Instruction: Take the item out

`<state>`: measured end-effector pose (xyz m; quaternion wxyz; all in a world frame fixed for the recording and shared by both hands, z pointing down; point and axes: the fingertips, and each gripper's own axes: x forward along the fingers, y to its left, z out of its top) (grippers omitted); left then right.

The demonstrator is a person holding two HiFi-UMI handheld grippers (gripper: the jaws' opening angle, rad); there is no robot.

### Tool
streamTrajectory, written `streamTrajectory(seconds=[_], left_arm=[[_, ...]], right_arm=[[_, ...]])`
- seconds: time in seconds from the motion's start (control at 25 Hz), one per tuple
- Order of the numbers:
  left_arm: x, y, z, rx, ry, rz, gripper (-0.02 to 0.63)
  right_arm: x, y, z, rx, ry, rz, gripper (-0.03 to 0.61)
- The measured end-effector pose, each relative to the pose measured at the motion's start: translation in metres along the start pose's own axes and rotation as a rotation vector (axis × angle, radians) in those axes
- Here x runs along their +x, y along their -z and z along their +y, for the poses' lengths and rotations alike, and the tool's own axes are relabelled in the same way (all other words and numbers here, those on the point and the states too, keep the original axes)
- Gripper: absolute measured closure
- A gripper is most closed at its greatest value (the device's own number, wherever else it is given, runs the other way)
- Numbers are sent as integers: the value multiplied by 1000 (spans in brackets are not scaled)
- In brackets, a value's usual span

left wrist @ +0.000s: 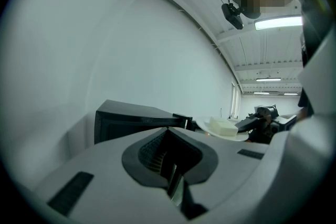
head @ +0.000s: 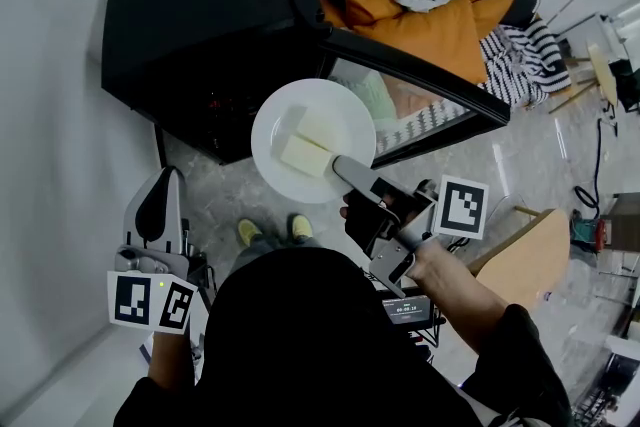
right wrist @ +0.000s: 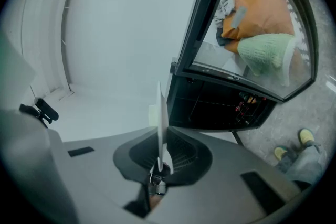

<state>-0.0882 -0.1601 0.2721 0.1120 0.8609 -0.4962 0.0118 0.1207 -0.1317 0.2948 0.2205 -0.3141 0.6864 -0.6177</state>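
A white plate (head: pixel 345 110) with two pale rectangular blocks (head: pixel 310 143) on it hangs in the air in front of the black oven (head: pixel 200 15). The oven's glass door (head: pixel 420 95) stands open. My right gripper (head: pixel 345 167) is shut on the plate's near rim. In the right gripper view the plate (right wrist: pixel 160 118) shows edge-on between the jaws of that gripper (right wrist: pixel 160 170), beside the dark oven cavity (right wrist: pixel 220 107). My left gripper (head: pixel 160 190) hangs low at the left, shut and holding nothing. The left gripper view shows that gripper (left wrist: pixel 176 183) below the distant plate (left wrist: pixel 231 136).
Orange cushions and crumpled clothes (head: pixel 430 15) lie on the floor behind the open door. A wooden stool (head: pixel 525 255) stands at the right. The person's yellow shoes (head: pixel 270 230) are on the grey floor below the plate. A white wall runs along the left.
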Motion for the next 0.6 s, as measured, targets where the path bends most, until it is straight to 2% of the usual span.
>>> streamTrajectory(seconds=[0.6], left_arm=[[3,0,11,6,1,3,606]], right_arm=[[16,4,-3,-10,4,10,552]])
